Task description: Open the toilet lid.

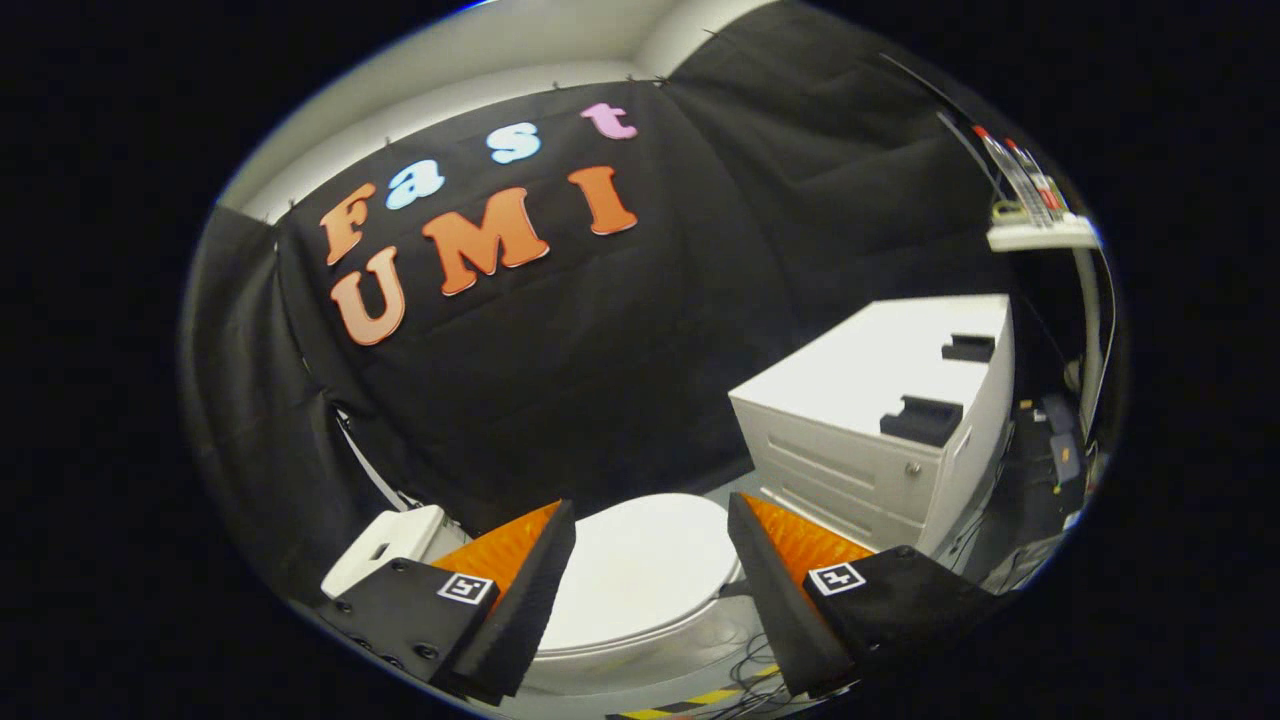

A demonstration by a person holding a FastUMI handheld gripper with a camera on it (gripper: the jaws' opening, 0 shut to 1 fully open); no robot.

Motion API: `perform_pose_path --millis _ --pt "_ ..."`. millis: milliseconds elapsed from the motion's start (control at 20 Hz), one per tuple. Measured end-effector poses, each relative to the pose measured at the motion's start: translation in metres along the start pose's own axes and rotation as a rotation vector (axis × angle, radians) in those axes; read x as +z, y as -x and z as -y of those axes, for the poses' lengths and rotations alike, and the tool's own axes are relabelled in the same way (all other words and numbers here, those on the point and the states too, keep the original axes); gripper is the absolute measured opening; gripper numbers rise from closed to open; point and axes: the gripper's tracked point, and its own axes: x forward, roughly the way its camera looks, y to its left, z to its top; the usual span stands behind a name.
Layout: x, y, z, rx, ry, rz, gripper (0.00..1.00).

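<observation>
Gripper view: a white drawer cabinet (880, 440) stands to the right of the toilet, with two dark blocks (925, 420) on top. The gripper (650, 560) jaws are spread wide, holding nothing; the closed toilet lid (640, 570) lies between and beyond them.

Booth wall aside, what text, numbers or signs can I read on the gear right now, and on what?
None readable.
Square markers on both fingers: coded patterns, no words.
Items on the shelf: too small to read.
Toilet lid, between the open gripper's fingers, and white cabinet: no lettering seen.
</observation>
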Motion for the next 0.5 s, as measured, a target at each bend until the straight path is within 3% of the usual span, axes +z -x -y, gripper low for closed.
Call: perform_pose_path --millis 150,500 --pt "-0.036 -0.014 0.03 -0.061 -0.149 -0.054 0.99" --pt "-0.117 -0.051 0.084 -0.18 -0.359 -0.182 0.99"
